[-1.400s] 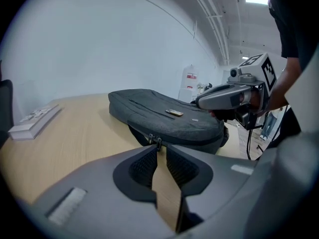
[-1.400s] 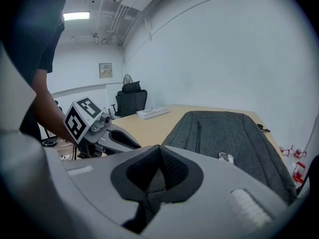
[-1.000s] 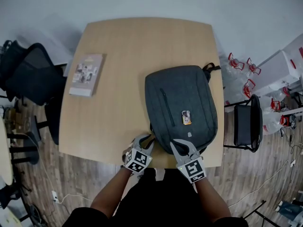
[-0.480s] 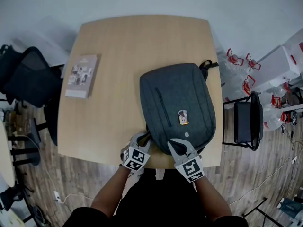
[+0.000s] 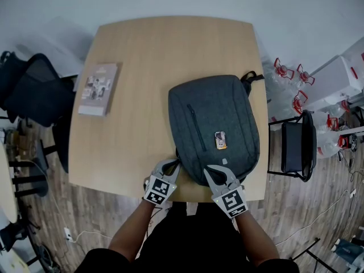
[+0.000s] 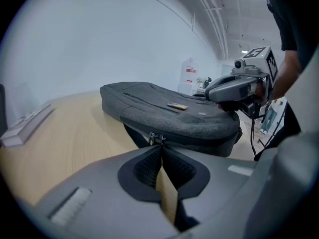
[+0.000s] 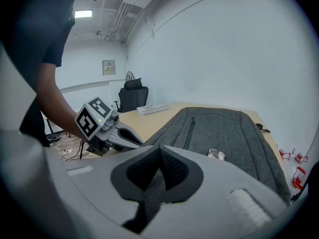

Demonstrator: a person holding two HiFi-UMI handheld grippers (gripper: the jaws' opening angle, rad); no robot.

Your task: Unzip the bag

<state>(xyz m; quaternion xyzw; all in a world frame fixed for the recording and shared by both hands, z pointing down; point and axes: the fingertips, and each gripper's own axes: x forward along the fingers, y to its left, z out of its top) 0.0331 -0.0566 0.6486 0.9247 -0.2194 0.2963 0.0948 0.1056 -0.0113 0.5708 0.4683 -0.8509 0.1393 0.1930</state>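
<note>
Between the pads of the left gripper [image 6: 160,147], which meet at their tips, sits 1 of the 2 metal zipper pulls [image 6: 155,138] on the near edge of the bag [image 5: 216,124]. The tab seems pinched, though the contact is small and I judge rather than see that it is firm. Bare wood shows through the wedge behind the tips. The right gripper [image 7: 159,148] has its jaws fully together with nothing gripped. It rests on the bag's near end, just to the right of the left gripper, with grey weave showing under the pads.

The bag is a dark grey backpack lying flat on its back on the right half of the table [image 5: 142,50]. Its top handle [image 5: 251,78] points away from the person and its near end reaches the table's near edge. A small tag [image 5: 220,140] and a slim front pocket zip [image 5: 195,127] mark its upper face. A book [image 5: 98,89] lies well apart to the left.

The woven shell looks soft and lightly filled, so it will likely buckle and slide when the zipper is drawn. The pull is small, hard and slippery, best taken flat across the tab. The fabric beside the slider wants pressing down or pinching so that the track stays taut.
</note>
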